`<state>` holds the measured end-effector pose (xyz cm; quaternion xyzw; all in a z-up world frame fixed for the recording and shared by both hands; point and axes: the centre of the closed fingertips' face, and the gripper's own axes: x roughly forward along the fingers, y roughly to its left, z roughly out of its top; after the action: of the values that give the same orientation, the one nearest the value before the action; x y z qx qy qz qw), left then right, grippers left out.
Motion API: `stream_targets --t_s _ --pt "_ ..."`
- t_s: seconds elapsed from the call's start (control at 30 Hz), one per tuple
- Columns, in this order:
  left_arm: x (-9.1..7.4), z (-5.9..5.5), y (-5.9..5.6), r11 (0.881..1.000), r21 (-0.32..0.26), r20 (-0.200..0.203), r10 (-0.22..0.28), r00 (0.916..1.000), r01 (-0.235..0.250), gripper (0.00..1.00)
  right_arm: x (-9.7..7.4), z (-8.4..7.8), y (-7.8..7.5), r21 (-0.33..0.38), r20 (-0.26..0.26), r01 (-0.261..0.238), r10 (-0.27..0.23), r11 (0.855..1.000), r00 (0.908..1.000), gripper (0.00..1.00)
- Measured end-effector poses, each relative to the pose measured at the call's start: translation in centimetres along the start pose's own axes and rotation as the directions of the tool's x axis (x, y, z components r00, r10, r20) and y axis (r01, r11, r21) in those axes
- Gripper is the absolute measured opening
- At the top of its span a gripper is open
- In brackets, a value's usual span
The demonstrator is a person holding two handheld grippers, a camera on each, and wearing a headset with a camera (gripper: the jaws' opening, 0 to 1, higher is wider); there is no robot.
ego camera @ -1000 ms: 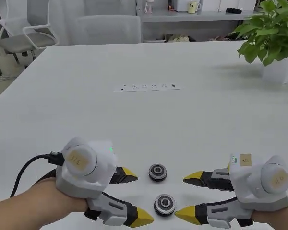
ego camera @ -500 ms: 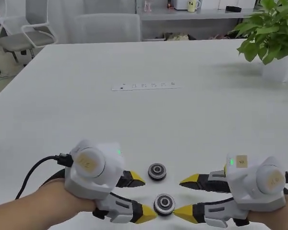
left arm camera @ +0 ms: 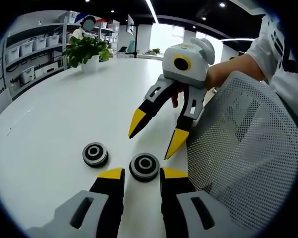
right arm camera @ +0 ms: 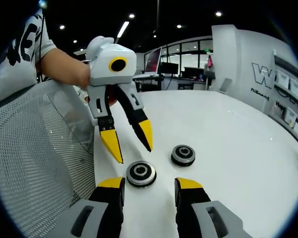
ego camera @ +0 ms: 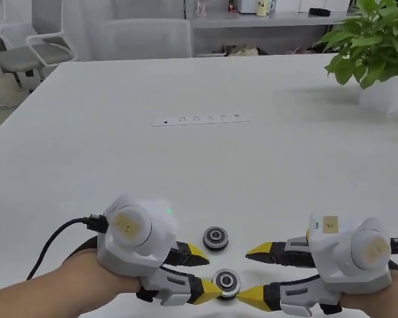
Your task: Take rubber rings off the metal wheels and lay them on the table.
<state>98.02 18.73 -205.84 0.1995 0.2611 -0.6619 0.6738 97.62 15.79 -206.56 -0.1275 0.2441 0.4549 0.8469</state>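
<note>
While both grippers sit low in the head view, the near wheel (ego camera: 225,281) lies flat on the white table (ego camera: 186,172) at bottom centre, right between them, its black rubber ring (left arm camera: 133,168) still around the metal hub. The left gripper (ego camera: 207,273), at lower left, has its yellow-tipped jaws parted wide enough to take the wheel, which lies just beyond the tips in the left gripper view; it holds nothing. The right gripper (ego camera: 247,273), at lower right, faces it with jaws likewise spread and empty, the lower tip just beside the wheel. Whether any tip touches the wheel I cannot tell. A second wheel (ego camera: 215,237) lies slightly above the first, ring also on. Farther up, at mid-frame, a white power strip (ego camera: 198,120) lies on the table. Beyond it a potted plant (ego camera: 371,46) stands at upper right and a chair (ego camera: 146,38) at the table's far edge.
</note>
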Motion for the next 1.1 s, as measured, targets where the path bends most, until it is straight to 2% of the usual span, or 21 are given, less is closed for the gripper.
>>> stream_targets --t_s 0.57,0.83,1.1 --pt "1.5 0.2 -0.6 1.0 0.012 -0.005 -0.013 0.9999 0.014 0.14 0.0 -0.6 0.2 0.015 -0.005 -0.001 0.001 1.0 1.0 0.39" --pt "1.7 0.0 -0.4 0.998 0.055 -0.011 0.002 0.9999 -0.002 0.1 0.1 -0.6 0.2 0.02 -0.003 0.001 0.0 1.0 1.0 0.39" --pt "1.9 0.1 -0.7 0.994 0.105 -0.011 0.016 0.9998 -0.015 0.1 0.4 -0.5 0.4 0.019 0.0 -0.005 0.005 1.0 1.0 0.39"
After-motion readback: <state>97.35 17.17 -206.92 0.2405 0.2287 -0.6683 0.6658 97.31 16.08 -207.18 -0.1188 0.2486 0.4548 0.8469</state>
